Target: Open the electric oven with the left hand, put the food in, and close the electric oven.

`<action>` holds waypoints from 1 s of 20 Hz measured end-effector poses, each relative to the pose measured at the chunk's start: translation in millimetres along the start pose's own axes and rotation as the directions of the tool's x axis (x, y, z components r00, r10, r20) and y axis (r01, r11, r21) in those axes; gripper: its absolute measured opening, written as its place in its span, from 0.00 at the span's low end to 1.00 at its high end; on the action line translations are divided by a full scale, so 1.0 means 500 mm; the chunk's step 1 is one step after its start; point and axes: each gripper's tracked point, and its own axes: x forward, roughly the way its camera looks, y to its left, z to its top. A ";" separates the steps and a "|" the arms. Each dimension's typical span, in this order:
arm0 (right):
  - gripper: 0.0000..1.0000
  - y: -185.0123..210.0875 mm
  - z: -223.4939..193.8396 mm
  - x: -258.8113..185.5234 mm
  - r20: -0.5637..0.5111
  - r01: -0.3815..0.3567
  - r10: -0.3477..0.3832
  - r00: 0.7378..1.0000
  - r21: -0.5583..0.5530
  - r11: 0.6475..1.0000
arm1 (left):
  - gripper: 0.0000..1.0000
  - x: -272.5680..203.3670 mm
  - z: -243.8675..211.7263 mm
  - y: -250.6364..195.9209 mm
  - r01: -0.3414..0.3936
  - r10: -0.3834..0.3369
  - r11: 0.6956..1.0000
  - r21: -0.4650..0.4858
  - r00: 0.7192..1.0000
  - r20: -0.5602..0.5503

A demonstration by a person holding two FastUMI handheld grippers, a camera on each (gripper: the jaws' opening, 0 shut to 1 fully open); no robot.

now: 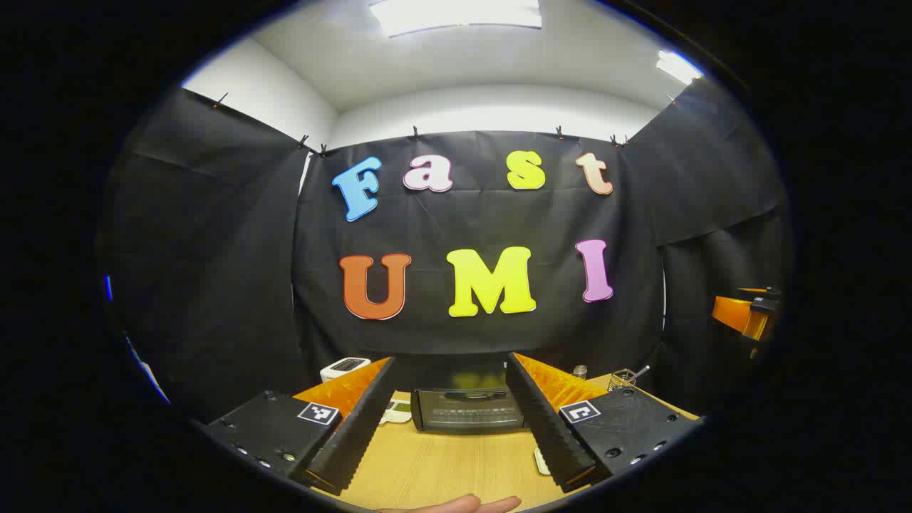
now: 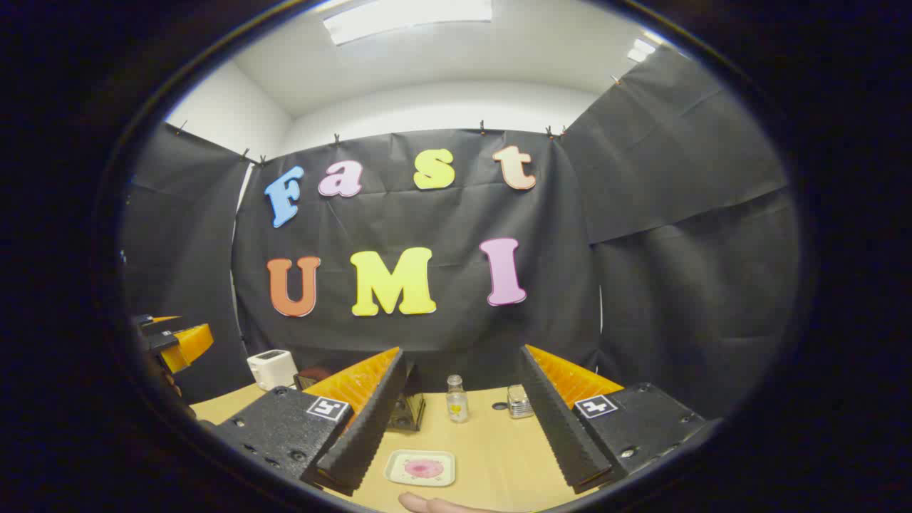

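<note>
A small dark electric oven [image 1: 467, 408] stands on the wooden table [image 1: 442, 463] with its door shut, seen between the fingers of my left gripper [image 1: 452, 420], which is open and held well short of it. In the right gripper view, a square white plate with a pink piece of food [image 2: 422, 467] lies on the table near my right gripper [image 2: 456, 420], which is also open with nothing between its fingers. A corner of the oven [image 2: 407, 407] peeks out behind the right gripper's left finger. The other gripper [image 1: 748, 313] shows at the right edge of the left gripper view.
A white toaster [image 1: 343, 368] stands at the back left. A small glass bottle [image 2: 457, 400] and a glass jar [image 2: 521, 402] stand at the back of the table. A wire basket [image 1: 624, 377] sits at the right. A fingertip [image 1: 463, 504] shows at the bottom edge.
</note>
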 end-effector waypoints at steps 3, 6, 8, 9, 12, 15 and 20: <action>0.95 0.001 0.006 -0.005 0.003 -0.004 0.004 1.000 -0.005 1.000 | 0.97 -0.005 0.007 0.003 0.003 -0.003 1.000 0.000 1.000 0.005; 0.95 0.006 0.006 -0.009 -0.002 -0.017 0.017 1.000 -0.008 1.000 | 0.89 -0.007 0.005 0.003 -0.006 0.006 1.000 0.002 1.000 0.005; 0.95 0.007 0.008 -0.011 0.000 -0.024 0.024 1.000 -0.006 1.000 | 0.89 -0.003 0.003 0.005 -0.012 0.012 1.000 -0.001 1.000 0.004; 0.95 0.009 0.010 -0.011 0.002 -0.027 0.027 1.000 -0.004 1.000 | 0.89 0.000 0.000 0.007 -0.015 0.015 1.000 -0.002 1.000 0.002; 0.95 0.010 0.006 -0.011 0.008 -0.036 0.036 0.999 0.000 0.999 | 0.89 0.020 -0.016 -0.002 0.000 0.000 1.000 0.000 1.000 -0.014; 0.94 -0.002 -0.010 0.002 0.004 -0.030 0.030 1.000 -0.003 1.000 | 0.97 0.058 -0.033 -0.008 0.008 -0.008 1.000 -0.006 1.000 -0.019; 0.95 -0.013 -0.044 0.027 -0.021 -0.037 0.037 0.999 0.014 0.999 | 0.97 0.165 -0.101 -0.026 0.045 -0.046 0.999 -0.021 0.996 -0.077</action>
